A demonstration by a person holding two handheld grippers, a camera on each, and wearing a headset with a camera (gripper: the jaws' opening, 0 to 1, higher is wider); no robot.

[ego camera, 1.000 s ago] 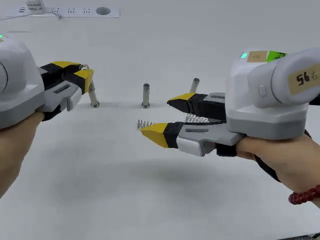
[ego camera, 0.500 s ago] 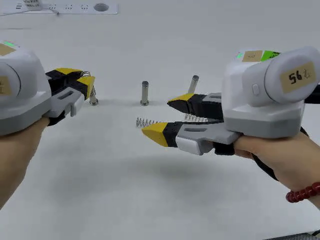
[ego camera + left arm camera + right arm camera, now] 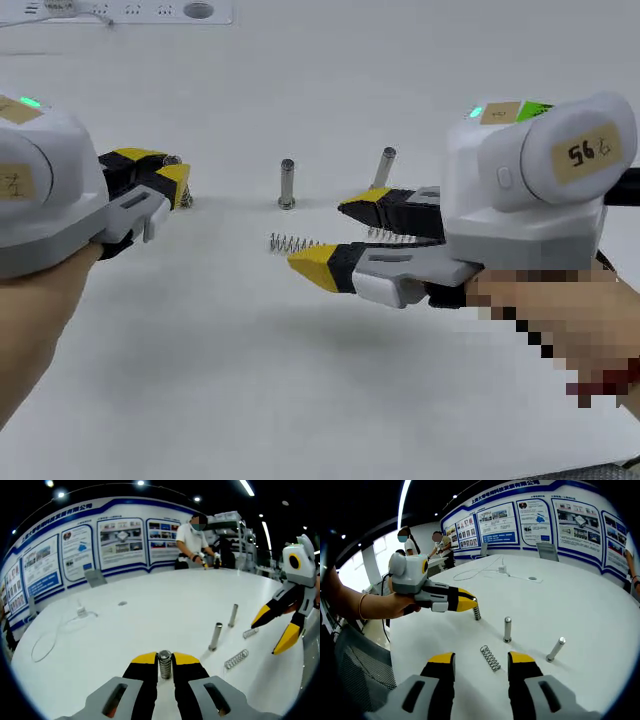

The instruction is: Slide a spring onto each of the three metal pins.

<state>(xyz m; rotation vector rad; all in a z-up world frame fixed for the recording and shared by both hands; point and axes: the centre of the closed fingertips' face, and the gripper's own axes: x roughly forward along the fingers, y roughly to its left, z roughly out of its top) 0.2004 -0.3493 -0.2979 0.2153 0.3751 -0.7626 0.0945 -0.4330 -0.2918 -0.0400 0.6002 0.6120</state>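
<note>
Left gripper (image 3: 164, 659) clamped on a spring (image 3: 164, 668) that sits on the nearest pin (image 3: 164, 655)

The yellow-tipped jaws sit tight against both sides of the spring, with the pin's round top poking out between them. Further along the white table (image 3: 150, 605) there's a middle pin (image 3: 215, 636) standing upright and a far pin (image 3: 233, 615) that leans a bit. One loose spring (image 3: 236, 659) lies near the middle pin, a second loose spring (image 3: 250, 633) by the far one. The right gripper (image 3: 264, 639) comes in from the right, jaws spread wide.
</note>
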